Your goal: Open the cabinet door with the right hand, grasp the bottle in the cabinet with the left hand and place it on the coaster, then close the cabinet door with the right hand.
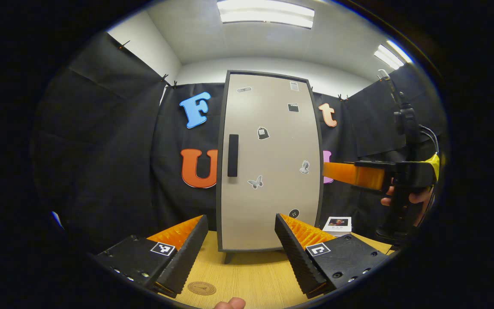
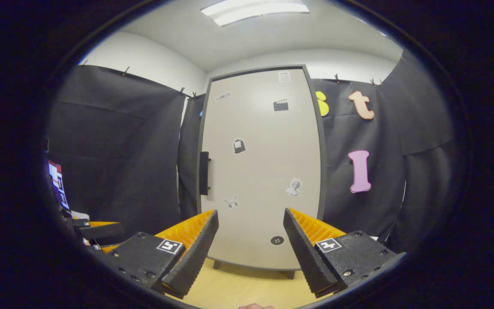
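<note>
The cabinet [image 2: 262, 169] fills mid-frame with its door shut (bottle presumably hidden inside), so opening is still the step: the right tool [image 2: 250, 244], fingers apart and empty, must reach the handle [image 2: 204, 173] left of centre while the left tool [image 1: 240, 244] waits, also spread, above the coaster [image 1: 202, 288] at the worktop's [image 1: 251, 274] lower edge.

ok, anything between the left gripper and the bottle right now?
Yes: the cabinet door is shut, so the bottle is behind it, out of sight. The left gripper sits open in front of it, over the table. The right gripper, also open, faces the door, not on the handle yet.
</note>
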The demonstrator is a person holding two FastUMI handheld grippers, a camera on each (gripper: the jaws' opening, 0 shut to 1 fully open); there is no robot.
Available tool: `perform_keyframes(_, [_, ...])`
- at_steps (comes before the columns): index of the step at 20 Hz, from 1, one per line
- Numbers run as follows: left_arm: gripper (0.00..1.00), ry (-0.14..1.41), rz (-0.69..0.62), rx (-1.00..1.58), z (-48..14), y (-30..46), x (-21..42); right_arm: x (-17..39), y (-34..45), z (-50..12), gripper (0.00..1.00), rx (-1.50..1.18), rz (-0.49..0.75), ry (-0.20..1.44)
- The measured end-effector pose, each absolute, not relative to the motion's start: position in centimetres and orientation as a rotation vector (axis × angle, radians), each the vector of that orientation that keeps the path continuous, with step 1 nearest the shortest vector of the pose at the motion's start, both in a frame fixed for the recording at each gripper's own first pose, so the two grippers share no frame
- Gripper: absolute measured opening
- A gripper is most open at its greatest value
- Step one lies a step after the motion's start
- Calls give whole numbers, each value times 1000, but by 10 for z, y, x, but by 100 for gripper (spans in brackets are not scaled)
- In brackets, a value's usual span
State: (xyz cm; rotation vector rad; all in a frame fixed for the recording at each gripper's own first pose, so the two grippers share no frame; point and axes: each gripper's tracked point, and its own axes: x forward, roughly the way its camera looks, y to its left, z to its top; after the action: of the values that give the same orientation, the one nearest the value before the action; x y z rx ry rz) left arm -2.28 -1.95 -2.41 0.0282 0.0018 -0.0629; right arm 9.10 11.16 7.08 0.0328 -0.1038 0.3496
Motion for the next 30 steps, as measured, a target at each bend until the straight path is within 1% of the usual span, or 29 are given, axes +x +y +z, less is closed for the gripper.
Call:
perform_keyframes(1, [95, 6, -70, 27, -25, -21, -24, 99, 119, 73, 95, 35, 363, -96])
perform_keyframes(2, [95, 7, -75, 26, -26, -22, -24, 107, 128, 75, 98, 37, 380, -91])
perform_keyframes(9, [95, 14, -66, 35, -30, -13, -25, 159, 194, 92, 98, -10, 476, -91])
perform_keyframes(10, [95, 13, -61, 37, -31, -11, -25, 169, 206, 95, 95, -12, 489, -90])
perform_keyframes(11, [95, 12, -56, 38, -31, -9, -25, 177, 216, 97, 95, -14, 500, -87])
perform_keyframes(12, [95, 11, -51, 39, -30, -7, -26, 186, 226, 100, 98, -18, 514, -83])
perform_keyframes(13, [95, 11, -45, 38, -31, -5, -26, 193, 236, 102, 98, -20, 525, -80])
perform_keyframes(18, [95, 12, -22, 30, -32, 7, -25, 226, 277, 110, 98, -18, 548, -61])
perform_keyframes(19, [95, 15, -17, 28, -33, 9, -25, 232, 283, 111, 95, -17, 549, -59])
perform_keyframes(20, [95, 18, -13, 25, -34, 11, -24, 239, 291, 111, 98, -17, 562, -54])
perform_keyframes(21, [95, 22, -8, 23, -35, 14, -23, 244, 296, 110, 95, -13, 570, -45])
perform_keyframes(23, [95, 30, 5, 23, -38, 20, -23, 255, 304, 107, 95, 5, 568, -22])
perform_keyframes(25, [95, 30, 18, 18, -38, 24, -23, 266, 309, 109, 93, 27, 566, -12])
perform_keyframes(26, [95, 29, 23, 15, -38, 26, -23, 272, 310, 109, 87, 32, 555, -8])
perform_keyframes(27, [95, 28, 28, 13, -37, 28, -23, 276, 311, 109, 87, 32, 542, -2])
perform_keyframes(28, [95, 28, 33, 12, -37, 31, -22, 279, 311, 109, 78, 32, 536, 8])
perform_keyframes(29, [95, 27, 37, 12, -36, 33, -22, 280, 314, 111, 75, 40, 542, 10])
perform_keyframes(30, [95, 27, 41, 11, -37, 35, -21, 282, 316, 110, 69, 44, 538, 12])
